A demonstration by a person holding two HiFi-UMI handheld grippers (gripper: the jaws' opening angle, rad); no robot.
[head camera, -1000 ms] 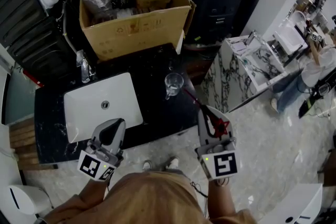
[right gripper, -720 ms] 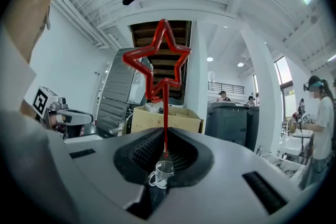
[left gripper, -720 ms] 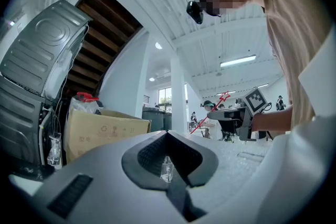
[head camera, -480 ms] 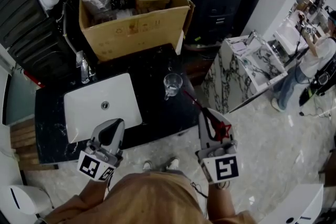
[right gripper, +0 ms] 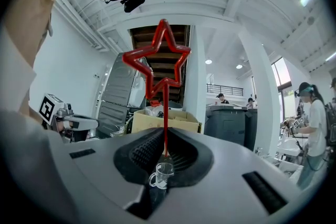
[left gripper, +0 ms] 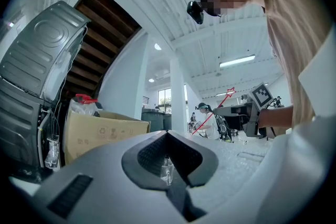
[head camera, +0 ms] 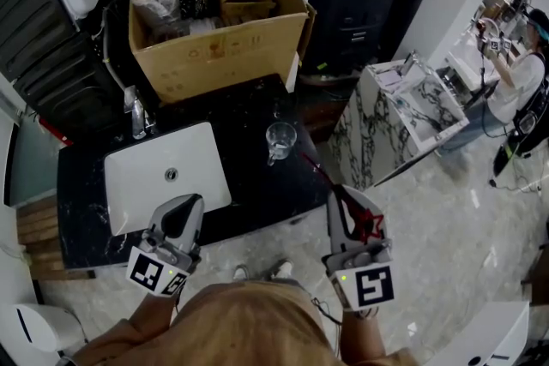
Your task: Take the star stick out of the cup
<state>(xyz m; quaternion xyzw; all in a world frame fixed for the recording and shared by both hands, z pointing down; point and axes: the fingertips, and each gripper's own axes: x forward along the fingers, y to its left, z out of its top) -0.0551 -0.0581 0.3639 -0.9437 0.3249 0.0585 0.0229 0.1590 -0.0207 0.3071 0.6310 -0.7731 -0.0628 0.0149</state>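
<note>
On the dark worktop point(head camera: 249, 184), just beside the white basin point(head camera: 137, 184), the glass cup point(head camera: 280, 138) stands upright; the star stick point(head camera: 366, 224) is out of it, clamped between the jaws of the closed right claw point(head camera: 339, 191), star end lying back over the claw, thin end pointing toward the cup; the left claw point(head camera: 189, 203) is closed on nothing, held over the worktop's front edge.

Clear glass cup point(head camera: 281, 139), glossy black countertop point(head camera: 257, 184)

Workshop-like hall: freestanding sink counter point(head camera: 257, 184), marble-pattern unit point(head camera: 377, 124), cardboard box point(head camera: 219, 51), white column point(left gripper: 177, 97), staircase point(left gripper: 100, 44).
</note>
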